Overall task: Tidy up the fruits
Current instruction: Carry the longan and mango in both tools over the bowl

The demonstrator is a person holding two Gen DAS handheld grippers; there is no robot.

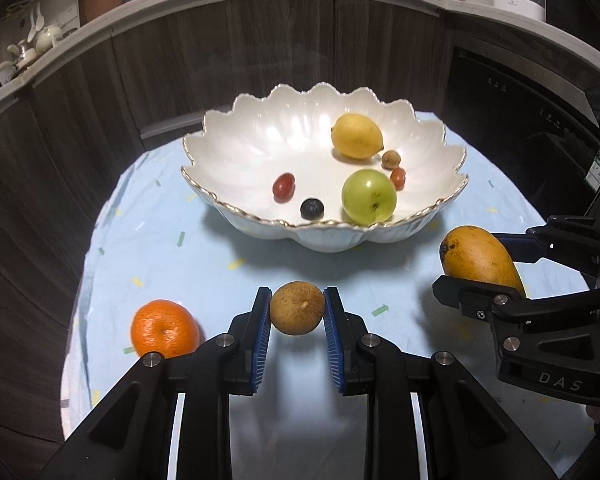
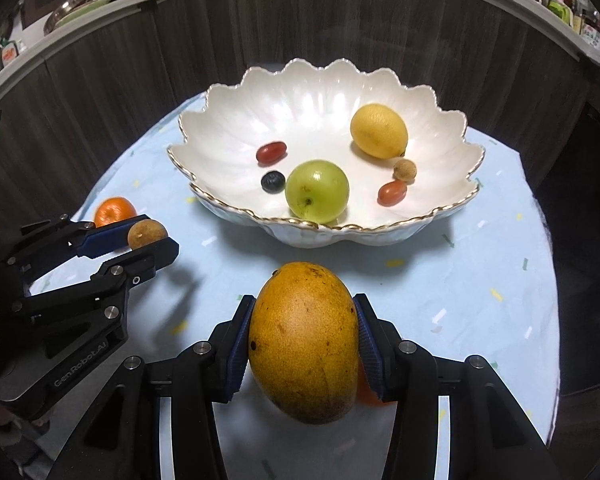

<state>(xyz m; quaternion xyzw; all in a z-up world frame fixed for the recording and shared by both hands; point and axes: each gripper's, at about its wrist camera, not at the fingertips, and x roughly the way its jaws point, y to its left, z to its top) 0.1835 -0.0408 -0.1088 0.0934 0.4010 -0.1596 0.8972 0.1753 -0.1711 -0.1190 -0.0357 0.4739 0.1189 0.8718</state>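
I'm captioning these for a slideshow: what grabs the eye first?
The white scalloped bowl at the centre of the table, with a lemon and a green apple in it. In front of it, the right claw grips a mango.

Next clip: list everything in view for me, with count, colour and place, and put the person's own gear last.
bowl: 1, white with gold scalloped rim, middle of the cloth
lemon: 1, yellow, in bowl
green apple: 1, in bowl
cherry tomatoes: 2, red, in bowl
blueberry: 1, dark, in bowl
small brown fruit: 1, in bowl
orange: 1, on cloth, left
tablecloth: 1, pale blue
round brown fruit: 1, held in left hand-held gripper
mango: 1, yellow-orange, held in right hand-held gripper
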